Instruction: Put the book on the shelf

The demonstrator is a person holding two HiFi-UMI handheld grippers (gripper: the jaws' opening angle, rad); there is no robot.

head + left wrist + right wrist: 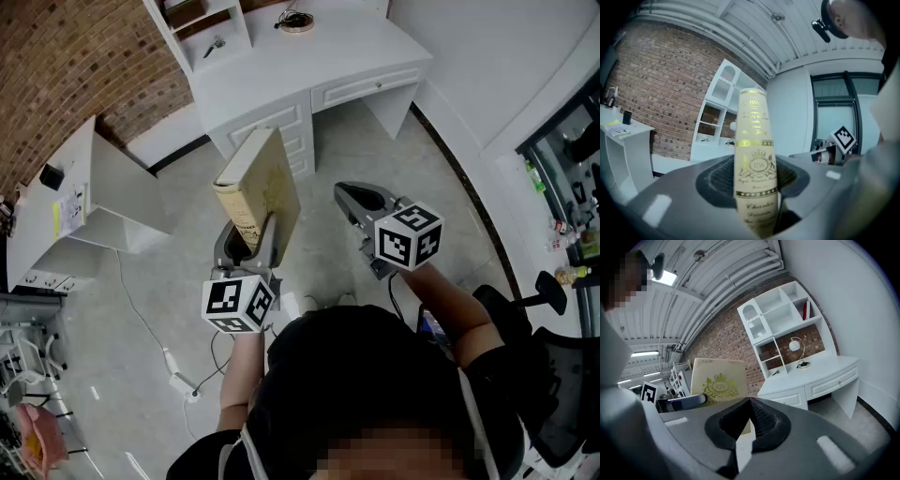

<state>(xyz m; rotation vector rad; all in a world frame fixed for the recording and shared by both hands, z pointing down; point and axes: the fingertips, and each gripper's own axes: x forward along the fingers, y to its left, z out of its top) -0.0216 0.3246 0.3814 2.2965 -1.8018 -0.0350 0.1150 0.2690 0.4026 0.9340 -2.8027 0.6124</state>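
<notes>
Book [258, 192], cream with gilt crest: upright, lower end clamped in left tongs [251, 246], carried above the floor, short of the white worktop's [309, 56] front edge. Right tongs [361, 199]: clenched, empty, just beside book. Shelf [202, 28]: worktop's far left corner

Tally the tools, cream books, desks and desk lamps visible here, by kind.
Tools: 2, the left tool and the right tool
Cream book: 1, gripped in the left tool
Desk: 1
Lamp: 1, on the desk
Total: 5
</notes>
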